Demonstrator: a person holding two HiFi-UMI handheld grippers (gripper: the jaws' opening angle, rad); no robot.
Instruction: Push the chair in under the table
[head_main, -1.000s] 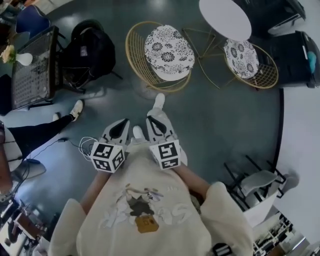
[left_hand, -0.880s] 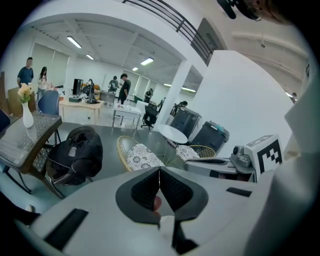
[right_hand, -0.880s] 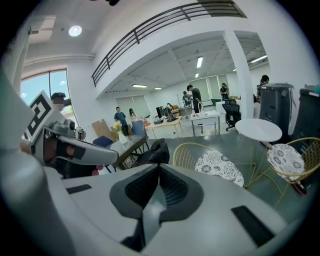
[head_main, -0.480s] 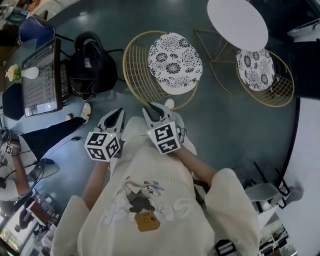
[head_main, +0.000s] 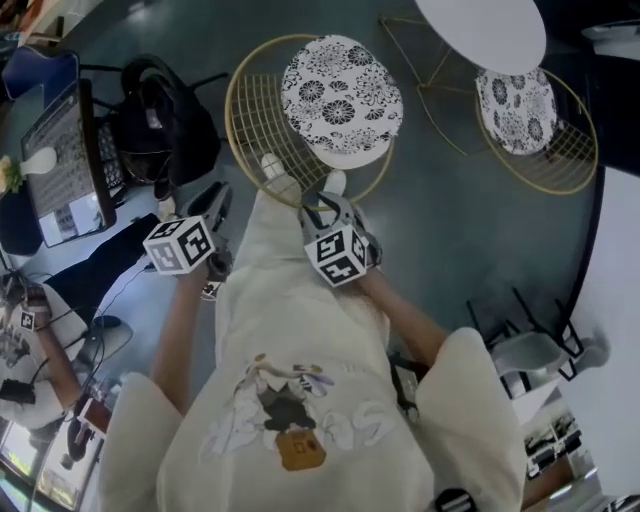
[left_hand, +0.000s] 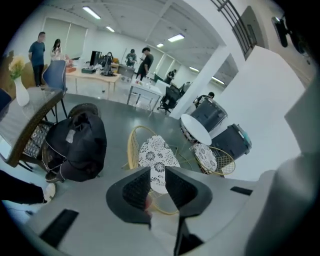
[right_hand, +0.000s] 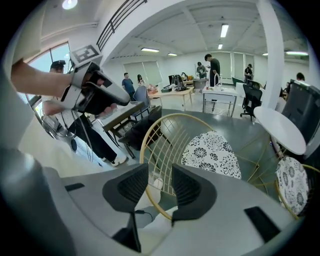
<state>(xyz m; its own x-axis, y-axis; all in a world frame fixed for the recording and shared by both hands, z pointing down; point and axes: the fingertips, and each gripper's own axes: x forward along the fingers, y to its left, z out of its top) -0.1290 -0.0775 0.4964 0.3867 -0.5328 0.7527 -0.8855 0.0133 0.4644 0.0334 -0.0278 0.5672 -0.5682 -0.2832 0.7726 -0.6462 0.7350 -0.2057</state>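
A gold wire chair (head_main: 250, 120) with a floral cushion (head_main: 340, 90) stands out from the round white table (head_main: 490, 25); a second, matching chair (head_main: 535, 115) sits under the table's right side. My right gripper (head_main: 325, 207) hovers just behind the chair's back rim (right_hand: 150, 135), its jaws opening with nothing between the pads. My left gripper (head_main: 212, 198) is further left, short of the rim, jaws also opening and empty. The left gripper view looks over the cushion (left_hand: 155, 152) toward the table (left_hand: 196, 129). The right gripper view shows the left gripper (right_hand: 100, 92) raised at the left.
A black backpack (head_main: 165, 115) rests on a seat left of the chair. A dark table (head_main: 60, 150) with a white vase (head_main: 35, 162) stands at far left, a person's leg (head_main: 100, 265) beside it. A folding stand (head_main: 520, 350) is at right. Dark cases (left_hand: 232, 142) sit behind the table.
Both grippers have moved forward and down to the chair's back. The left one has swung out to the left. Both pairs of jaws have gone from shut to parted.
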